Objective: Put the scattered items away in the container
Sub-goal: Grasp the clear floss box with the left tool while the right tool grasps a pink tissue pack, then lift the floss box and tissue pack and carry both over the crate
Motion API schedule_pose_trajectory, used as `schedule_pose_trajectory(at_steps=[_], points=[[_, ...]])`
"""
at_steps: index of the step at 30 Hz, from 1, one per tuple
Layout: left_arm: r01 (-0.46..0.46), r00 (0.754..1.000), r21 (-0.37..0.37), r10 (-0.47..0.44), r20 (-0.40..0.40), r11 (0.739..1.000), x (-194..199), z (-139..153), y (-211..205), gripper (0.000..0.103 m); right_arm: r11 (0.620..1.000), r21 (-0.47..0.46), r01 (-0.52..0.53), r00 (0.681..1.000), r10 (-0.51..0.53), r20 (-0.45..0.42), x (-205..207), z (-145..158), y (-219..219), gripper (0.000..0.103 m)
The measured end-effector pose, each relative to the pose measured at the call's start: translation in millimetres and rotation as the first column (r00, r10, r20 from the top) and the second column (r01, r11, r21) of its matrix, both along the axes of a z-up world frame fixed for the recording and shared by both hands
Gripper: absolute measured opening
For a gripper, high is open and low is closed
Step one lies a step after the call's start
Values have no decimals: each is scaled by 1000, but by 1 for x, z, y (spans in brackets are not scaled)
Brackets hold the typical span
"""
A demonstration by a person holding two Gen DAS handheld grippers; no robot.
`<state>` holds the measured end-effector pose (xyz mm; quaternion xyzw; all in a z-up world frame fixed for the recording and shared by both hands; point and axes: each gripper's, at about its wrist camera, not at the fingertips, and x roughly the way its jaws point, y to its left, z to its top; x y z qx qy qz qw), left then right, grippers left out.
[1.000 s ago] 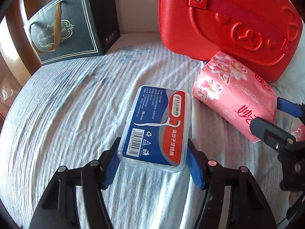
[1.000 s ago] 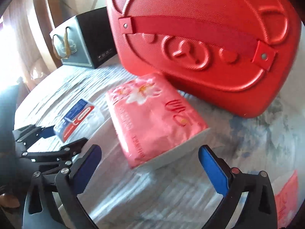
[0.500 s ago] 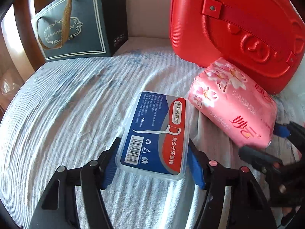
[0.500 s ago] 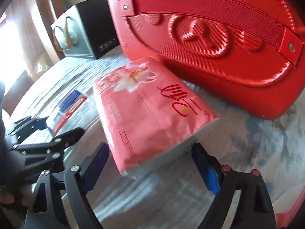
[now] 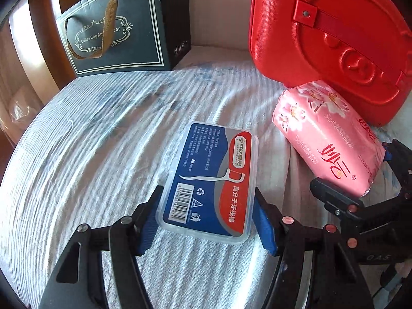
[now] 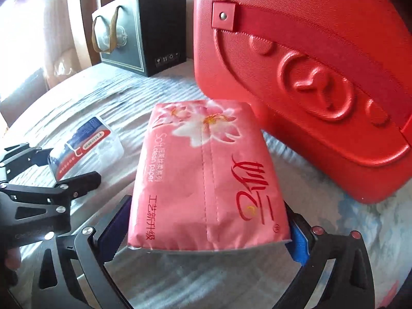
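Between the blue pads of my left gripper (image 5: 207,217) sits a clear plastic floss-pick box with a blue and red label (image 5: 211,180), pinched at its near end and lying over the white ribbed cloth (image 5: 90,154) that covers the bed. Just to its right, my right gripper (image 6: 209,228) clamps the near end of a soft pink tissue pack printed with flowers (image 6: 206,170), one pad pressed against each side. The tissue pack's far end lies just in front of, perhaps touching, a large red hard-shell case with an embossed front and a strap (image 5: 334,38), which stands tilted on the cloth at the far right. At the far left edge of the cloth stands a dark paper gift bag with a brown ribbon handle (image 5: 121,31), well apart from the case.
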<state>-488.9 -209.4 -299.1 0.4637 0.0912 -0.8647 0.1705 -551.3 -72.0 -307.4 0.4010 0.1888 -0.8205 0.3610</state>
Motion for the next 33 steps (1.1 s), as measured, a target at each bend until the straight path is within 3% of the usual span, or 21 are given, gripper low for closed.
schedule_pose_trajectory(at_steps=[4,5,6,11,22,33], points=[[2,1000,1,-2,4,1000,0,0,1,64,998,-52,46,998,-45,39,-8,-3,6,103],[5,1000,2,-5,6,1000,1,1,2,64,996,-63,64,997,-60,58,-9,-1,9,93],[7,1000,2,-7,6,1000,2,2,3,64,995,-54,82,995,-78,63,-6,1,11,92],[29,1000,6,-29,-10,1000,18,24,17,63,990,-40,136,989,-134,56,27,28,25,92],[85,993,-8,-85,-87,996,114,114,64,58,977,-74,200,980,-200,3,130,123,76,91],[78,956,-145,-115,-270,986,229,228,131,58,968,-179,179,967,-206,-151,249,221,128,91]])
